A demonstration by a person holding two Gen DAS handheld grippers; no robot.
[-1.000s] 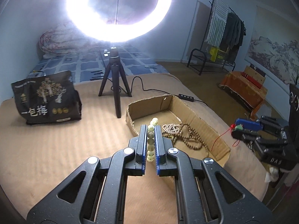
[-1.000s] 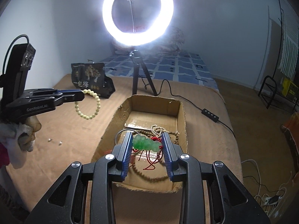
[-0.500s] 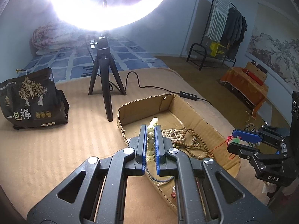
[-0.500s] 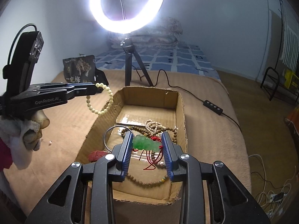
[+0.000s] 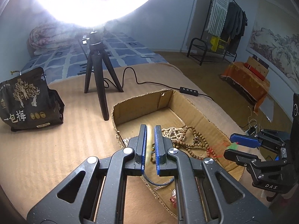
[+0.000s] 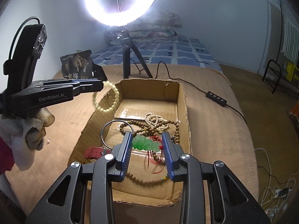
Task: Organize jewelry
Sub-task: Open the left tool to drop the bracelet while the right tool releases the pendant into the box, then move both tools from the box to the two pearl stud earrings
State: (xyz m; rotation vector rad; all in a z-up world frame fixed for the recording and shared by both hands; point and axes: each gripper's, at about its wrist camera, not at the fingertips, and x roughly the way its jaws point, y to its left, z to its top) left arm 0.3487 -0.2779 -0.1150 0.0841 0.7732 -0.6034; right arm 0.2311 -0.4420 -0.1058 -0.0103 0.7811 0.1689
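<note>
A shallow cardboard box (image 6: 182, 100) lies on the tan bed and holds several bead necklaces (image 6: 155, 121), a dark metal ring (image 6: 104, 128) and a red strap (image 6: 93, 152). My left gripper (image 5: 150, 130) hovers over the box's near-left corner, its jaws slightly apart around a cream bead bracelet (image 6: 110, 100), which is a blur between them in the left wrist view. In the right wrist view the bracelet hangs at the left gripper's (image 6: 101, 85) tip. My right gripper (image 6: 146, 141) is shut on a green jade pendant (image 6: 145, 143) with red cord, above the box.
A ring light on a black tripod (image 5: 97, 71) stands behind the box, its cable and switch (image 5: 188, 91) trailing right. A black printed bag (image 5: 28, 100) sits at the left. Two small loose beads (image 6: 49, 141) lie on the bed left of the box.
Both grippers have moved forward over the box. The left jaws have parted a little, and the bracelet between them is now blurred. The right gripper still holds the pendant.
</note>
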